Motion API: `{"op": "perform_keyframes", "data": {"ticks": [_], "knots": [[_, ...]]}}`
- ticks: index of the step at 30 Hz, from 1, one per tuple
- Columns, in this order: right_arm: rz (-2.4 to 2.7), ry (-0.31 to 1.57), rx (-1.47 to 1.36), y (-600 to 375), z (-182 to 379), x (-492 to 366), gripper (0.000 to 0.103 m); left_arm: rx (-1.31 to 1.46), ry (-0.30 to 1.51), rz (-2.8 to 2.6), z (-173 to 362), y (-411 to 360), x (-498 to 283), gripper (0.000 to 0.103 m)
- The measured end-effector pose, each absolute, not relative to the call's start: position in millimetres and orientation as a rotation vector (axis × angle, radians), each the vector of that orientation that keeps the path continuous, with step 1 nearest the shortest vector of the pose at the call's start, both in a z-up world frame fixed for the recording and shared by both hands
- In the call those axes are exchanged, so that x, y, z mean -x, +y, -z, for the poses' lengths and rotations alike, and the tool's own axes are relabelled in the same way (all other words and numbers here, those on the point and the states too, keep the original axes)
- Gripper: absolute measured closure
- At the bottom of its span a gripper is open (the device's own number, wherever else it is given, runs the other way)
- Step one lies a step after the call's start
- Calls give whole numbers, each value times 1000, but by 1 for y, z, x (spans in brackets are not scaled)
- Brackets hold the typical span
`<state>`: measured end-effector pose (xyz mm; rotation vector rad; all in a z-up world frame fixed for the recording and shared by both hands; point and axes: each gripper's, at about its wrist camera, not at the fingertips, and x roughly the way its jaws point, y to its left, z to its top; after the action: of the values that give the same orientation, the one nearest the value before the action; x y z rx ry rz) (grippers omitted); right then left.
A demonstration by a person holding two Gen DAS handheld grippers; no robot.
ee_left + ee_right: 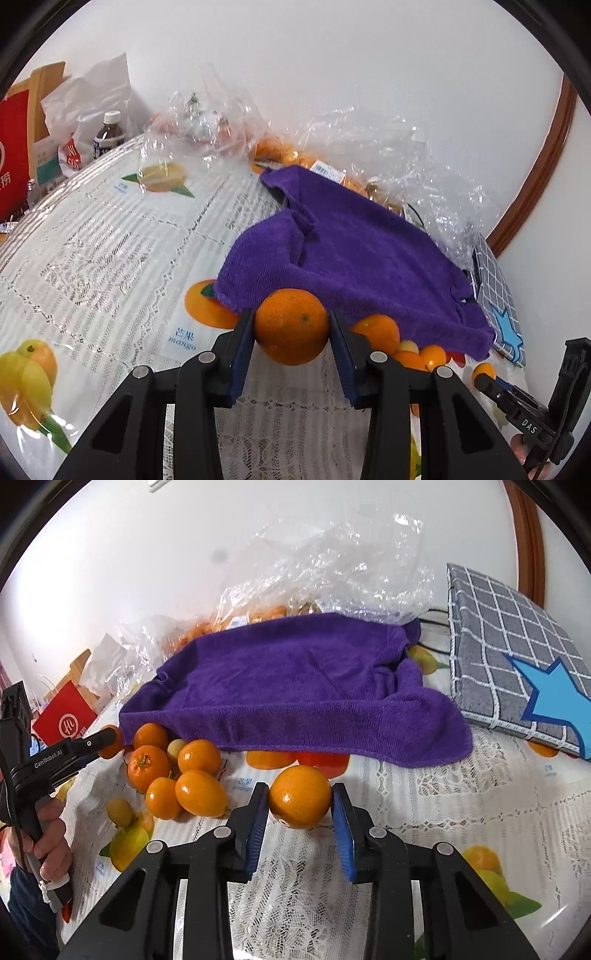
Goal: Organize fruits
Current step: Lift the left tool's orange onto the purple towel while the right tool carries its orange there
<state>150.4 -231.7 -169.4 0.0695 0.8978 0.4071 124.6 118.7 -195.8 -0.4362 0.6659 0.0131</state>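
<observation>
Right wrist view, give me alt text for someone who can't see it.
The right gripper holds an orange between its jaws above a lace tablecloth. Behind lies a purple towel, with a cluster of loose oranges at left.

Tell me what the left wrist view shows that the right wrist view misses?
Only the left wrist view shows a dark bottle with a white cap. Only the right shows the person's hand and a loose fruit pile. Both share the purple towel, the grid-patterned cushion, and an orange between each gripper's fingers: left, right.
</observation>
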Motion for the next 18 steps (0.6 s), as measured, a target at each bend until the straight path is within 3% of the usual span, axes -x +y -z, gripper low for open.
{"op": "perform_keyframes", "data": {"ticks": [11, 18], "knots": [[-348, 861, -79, -236, 156, -149, 69, 390, 647, 30, 190, 109, -121, 65], [-382, 781, -65, -229, 113, -154, 69, 385, 619, 62, 178, 102, -114, 65]]}}
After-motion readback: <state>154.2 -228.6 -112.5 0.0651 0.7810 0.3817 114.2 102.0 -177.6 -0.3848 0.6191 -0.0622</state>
